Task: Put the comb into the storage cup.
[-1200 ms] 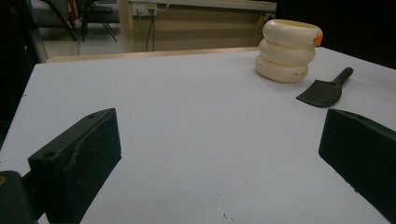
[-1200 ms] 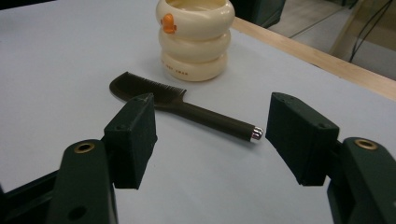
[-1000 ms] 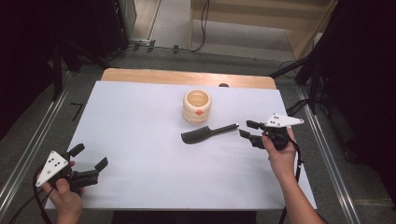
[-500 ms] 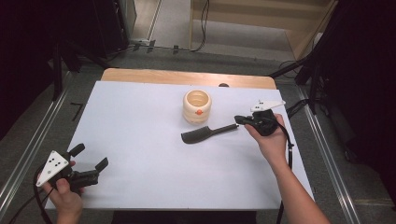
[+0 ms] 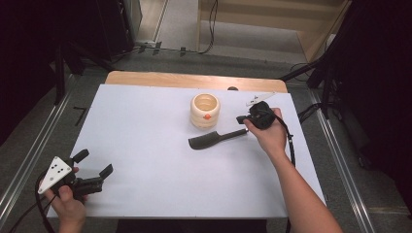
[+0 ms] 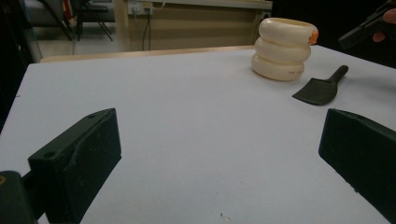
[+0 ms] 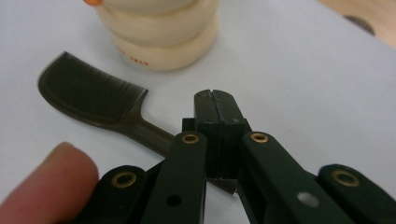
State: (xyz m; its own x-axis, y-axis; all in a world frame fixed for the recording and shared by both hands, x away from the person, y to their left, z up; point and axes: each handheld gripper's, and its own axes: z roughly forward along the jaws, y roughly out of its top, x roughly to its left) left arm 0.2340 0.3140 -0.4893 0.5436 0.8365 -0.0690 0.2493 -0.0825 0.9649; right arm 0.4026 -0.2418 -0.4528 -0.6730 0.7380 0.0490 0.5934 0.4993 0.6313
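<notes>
Black comb [image 5: 216,139]: flat on the white table [image 5: 145,126] just before the cream ringed cup [image 5: 205,110], probably light, stiff, slippery plastic, best taken by its slim handle, above which the right gripper [image 7: 215,103] has just closed, jaws together; cup's contents hidden; left gripper [image 5: 92,171] wide apart.

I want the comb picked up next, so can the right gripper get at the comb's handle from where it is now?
Probably yes. The right gripper sits right over the comb handle's end with nothing between, but its jaws are shut and would need opening first.
</notes>
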